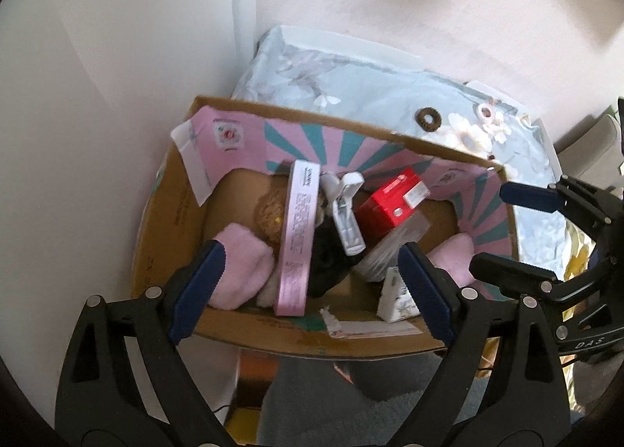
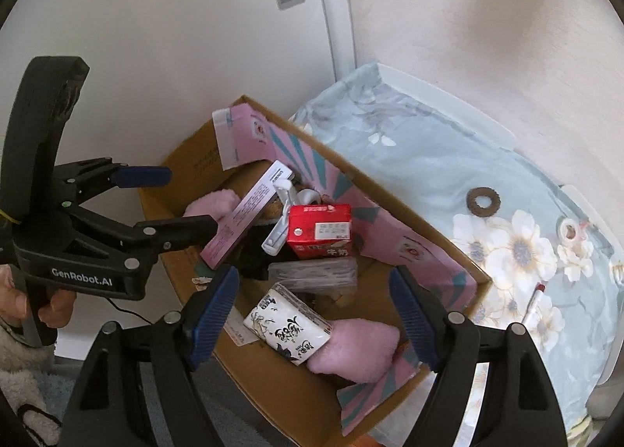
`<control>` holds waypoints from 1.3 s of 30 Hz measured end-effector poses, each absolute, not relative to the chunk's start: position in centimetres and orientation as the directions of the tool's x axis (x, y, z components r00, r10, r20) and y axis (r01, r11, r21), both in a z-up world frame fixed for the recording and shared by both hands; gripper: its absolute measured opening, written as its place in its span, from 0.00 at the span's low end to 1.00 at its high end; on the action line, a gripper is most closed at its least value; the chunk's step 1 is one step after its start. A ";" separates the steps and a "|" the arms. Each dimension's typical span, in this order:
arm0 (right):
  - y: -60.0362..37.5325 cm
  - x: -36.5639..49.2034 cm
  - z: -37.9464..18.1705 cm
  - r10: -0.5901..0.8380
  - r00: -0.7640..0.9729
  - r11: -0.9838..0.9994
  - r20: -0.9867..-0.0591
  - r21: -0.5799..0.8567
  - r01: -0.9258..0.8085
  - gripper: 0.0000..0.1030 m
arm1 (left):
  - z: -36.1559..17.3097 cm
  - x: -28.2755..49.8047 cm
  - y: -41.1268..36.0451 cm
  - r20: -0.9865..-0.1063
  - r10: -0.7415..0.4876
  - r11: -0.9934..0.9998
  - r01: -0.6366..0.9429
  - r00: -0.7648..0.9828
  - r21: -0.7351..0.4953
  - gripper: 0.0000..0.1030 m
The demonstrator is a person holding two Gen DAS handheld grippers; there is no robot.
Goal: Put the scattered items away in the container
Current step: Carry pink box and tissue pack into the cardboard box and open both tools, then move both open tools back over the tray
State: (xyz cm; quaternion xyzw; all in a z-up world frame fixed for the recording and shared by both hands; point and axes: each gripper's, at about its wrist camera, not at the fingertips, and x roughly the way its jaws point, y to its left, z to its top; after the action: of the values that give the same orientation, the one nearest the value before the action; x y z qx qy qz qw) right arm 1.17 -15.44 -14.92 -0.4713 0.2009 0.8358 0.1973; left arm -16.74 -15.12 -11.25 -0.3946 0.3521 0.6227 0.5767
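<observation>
Left wrist view: the left gripper [image 1: 312, 275] hangs over a cardboard box [image 1: 175, 213] standing against the bed's near edge, fingers [image 1: 199, 287] spread wide and grasping nothing. Inside the box lie one long pink carton [image 1: 297, 236], one red carton [image 1: 392, 203], one white tube pack [image 1: 345, 213], one tissue pack [image 1: 396, 297] and two pink fluffy items [image 1: 241, 267]. On the floral bed cover [image 1: 370, 92] beyond the box rest one brown hair ring [image 1: 428, 120] and one roll of tape [image 1: 486, 111]. The right gripper [image 1: 503, 228] enters from the right edge, its fingers apart.

Right wrist view: the right gripper [image 2: 312, 314] hovers above the same box [image 2: 273, 380], fingers [image 2: 212, 310] released and empty over one black-and-white tissue pack [image 2: 288, 324] and one pink fluffy item [image 2: 355, 349]. One red carton [image 2: 319, 228] stands behind them. On the bed cover [image 2: 409, 158] lie one hair ring [image 2: 483, 199], one tape roll [image 2: 570, 230] and one lipstick [image 2: 534, 300] near the right edge. A hand [image 2: 23, 302] holds the left gripper [image 2: 187, 201], fingers parted.
</observation>
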 end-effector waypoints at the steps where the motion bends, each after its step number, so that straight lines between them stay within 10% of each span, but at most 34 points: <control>1: -15.4 1.5 -14.8 0.142 -0.483 -0.837 -0.864 0.155 -0.525 0.74 | -10.7 -16.5 -15.0 -0.894 0.447 -0.083 -0.996 -0.021 -0.018 0.87; 24: -12.4 19.4 -10.4 0.426 -0.458 -0.574 -0.780 0.158 -0.804 0.74 | -3.7 -4.7 -5.3 -0.829 0.553 0.187 -0.982 0.081 0.029 0.88; 39: -5.2 19.6 -15.5 0.383 -0.358 -0.485 -0.852 0.144 -0.862 0.70 | -14.0 0.5 6.3 -0.937 0.348 0.296 -0.951 0.025 0.085 0.88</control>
State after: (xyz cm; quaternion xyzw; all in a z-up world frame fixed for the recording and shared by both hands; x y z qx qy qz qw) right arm 19.60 -5.17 -15.55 -0.3948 0.3036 0.7661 0.4063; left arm 0.45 6.30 -14.04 -0.3124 0.4828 0.5045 0.6441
